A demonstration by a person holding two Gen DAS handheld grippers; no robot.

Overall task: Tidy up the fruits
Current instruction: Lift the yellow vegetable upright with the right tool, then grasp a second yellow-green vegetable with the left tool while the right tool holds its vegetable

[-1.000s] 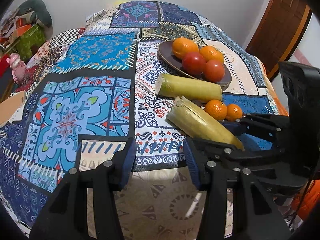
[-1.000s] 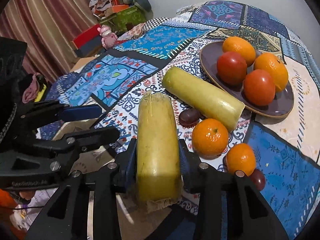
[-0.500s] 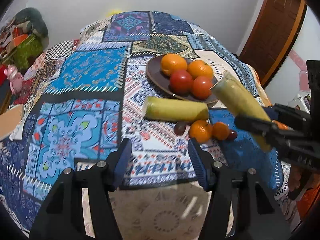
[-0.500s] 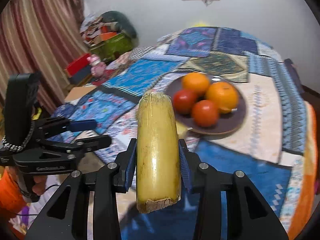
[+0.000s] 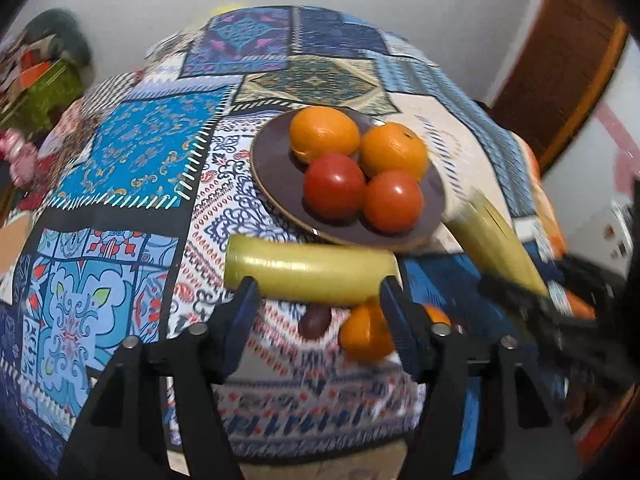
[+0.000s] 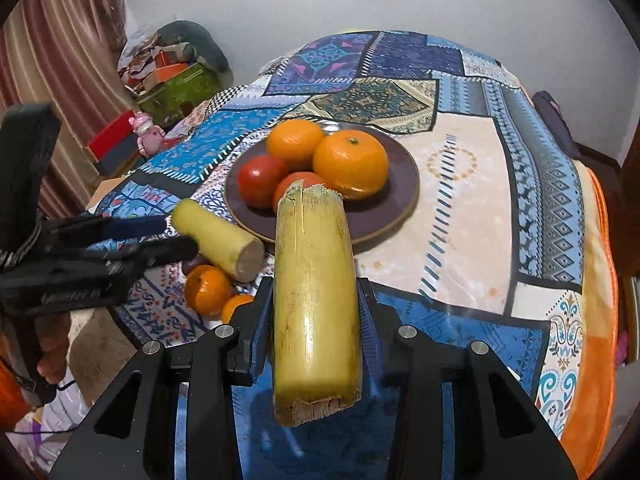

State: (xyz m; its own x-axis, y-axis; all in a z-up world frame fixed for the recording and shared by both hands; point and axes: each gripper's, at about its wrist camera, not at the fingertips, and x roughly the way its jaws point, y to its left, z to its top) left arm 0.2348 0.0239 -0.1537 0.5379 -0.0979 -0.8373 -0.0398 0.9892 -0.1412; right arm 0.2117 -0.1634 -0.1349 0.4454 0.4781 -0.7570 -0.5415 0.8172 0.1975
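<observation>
While I watch both wrist feeds, this is what I have:

Right gripper [image 6: 316, 312]: clamped on a yellow-green sugarcane piece [image 6: 316, 292]; I see both pads pressing its sides, and the stalk points forward and up, its ragged far end over the near rim of the plate.

Left gripper [image 5: 320, 304]: my jaws are opening, nothing pinched; the second cane piece [image 5: 310, 270] lies crosswise just past the fingertips, and I cannot tell whether they touch it.

Second cane piece: flat on the patterned tablecloth [image 5: 132, 152], right in front of the plate's near edge.

Brown plate [image 5: 272, 176]: mid-table, carrying two oranges [image 5: 324, 132] at the back and two red tomatoes [image 5: 334, 186] in front, all bunched together.

Loose fruit: a small mandarin [image 5: 366, 334] sits between my left fingers, on the cloth below the cane; another orange one peeks out behind the right finger, and a dark, plum-like fruit [image 5: 316, 322] lies just left of the mandarin.

Held cane in the left feed: blurred, at the right side, tip near the plate's right rim.

Person: a hand [image 6: 50, 356] wraps the left gripper's handle at the lower left of the right feed.
</observation>
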